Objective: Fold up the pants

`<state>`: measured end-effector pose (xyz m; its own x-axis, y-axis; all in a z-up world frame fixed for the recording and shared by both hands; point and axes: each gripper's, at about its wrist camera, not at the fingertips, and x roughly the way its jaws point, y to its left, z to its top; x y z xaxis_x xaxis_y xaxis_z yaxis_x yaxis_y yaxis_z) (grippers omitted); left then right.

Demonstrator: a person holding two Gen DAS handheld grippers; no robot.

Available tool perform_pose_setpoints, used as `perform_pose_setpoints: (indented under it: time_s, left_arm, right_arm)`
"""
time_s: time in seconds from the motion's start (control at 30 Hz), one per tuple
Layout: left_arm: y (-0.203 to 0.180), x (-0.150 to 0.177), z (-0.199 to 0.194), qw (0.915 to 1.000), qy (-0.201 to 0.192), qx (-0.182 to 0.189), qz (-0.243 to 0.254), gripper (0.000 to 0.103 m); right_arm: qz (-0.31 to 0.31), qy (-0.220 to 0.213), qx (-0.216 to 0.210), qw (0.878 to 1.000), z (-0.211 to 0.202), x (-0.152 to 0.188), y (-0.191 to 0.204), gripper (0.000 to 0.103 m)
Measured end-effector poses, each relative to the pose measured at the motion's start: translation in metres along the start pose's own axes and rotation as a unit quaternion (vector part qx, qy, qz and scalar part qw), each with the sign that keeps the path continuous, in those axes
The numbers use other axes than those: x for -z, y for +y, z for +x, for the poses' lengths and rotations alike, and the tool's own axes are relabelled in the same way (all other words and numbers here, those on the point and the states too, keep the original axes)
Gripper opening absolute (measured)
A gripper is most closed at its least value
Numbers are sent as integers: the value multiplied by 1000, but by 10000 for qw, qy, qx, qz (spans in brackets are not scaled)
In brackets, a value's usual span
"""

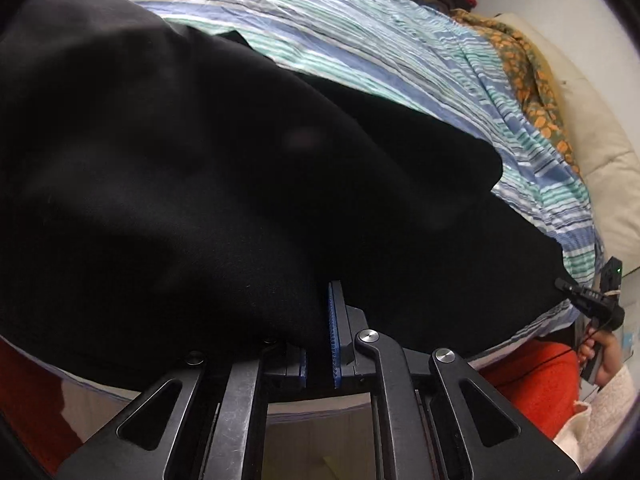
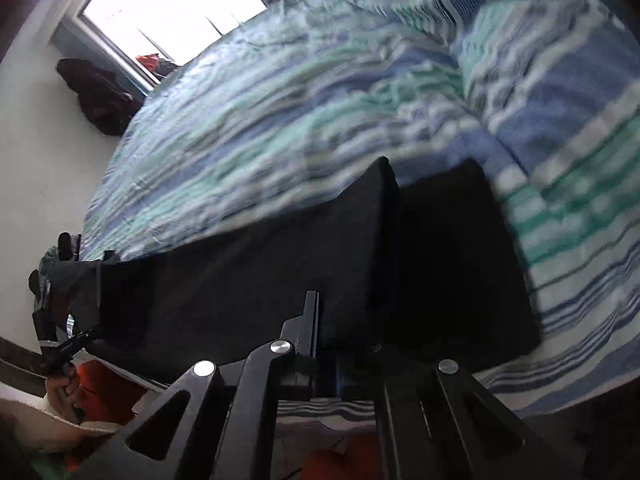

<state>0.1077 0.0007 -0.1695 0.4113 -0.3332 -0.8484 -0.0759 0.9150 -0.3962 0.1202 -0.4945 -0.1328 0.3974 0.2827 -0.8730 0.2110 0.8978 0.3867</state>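
Note:
Black pants (image 1: 200,160) fill most of the left wrist view, lying on a striped bedcover (image 1: 360,40). My left gripper (image 1: 320,294) is shut on their near edge. The cloth drapes over one finger and hides it; the blue-padded finger (image 1: 335,320) shows. In the blurred right wrist view the pants (image 2: 260,272) stretch across the bed with a folded layer at the right. My right gripper (image 2: 324,302) is shut on their near edge too, one finger (image 2: 311,320) showing and the other under cloth. Each view shows the other gripper, right (image 1: 592,300) and left (image 2: 68,340), at the far end of the same edge.
The striped bedcover (image 2: 320,100) has a raised fold at the right. An orange floral cloth (image 1: 528,80) and a cream cushion (image 1: 600,152) lie along the bed's far side. A bright window (image 2: 168,8) and a dark heap (image 2: 96,96) are beyond. Orange-red fabric (image 1: 532,376) is below the bed edge.

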Motion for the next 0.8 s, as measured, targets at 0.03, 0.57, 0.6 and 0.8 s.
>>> perform_pose_setpoints:
  time_s: [0.03,0.57,0.6,0.8]
  left_arm:
    - [-5,0,0,10000,-5,-7,89,6]
    - [-21,-3,0,9989,100,133,433,8]
    - [-25,-3,1,9986,112,153,484,8]
    - [-42,-1,9,9971,189,42,737,9]
  right_arm:
    - [72,-65,-42,9999,0,5,-4,6]
    - [1154,-963,-384,9879,-43,10,-67,12]
    - [1039,-1074,-158,9886,-49,10,-64,12]
    - [649,-1116,1002,9866,-55,10,-47,12]
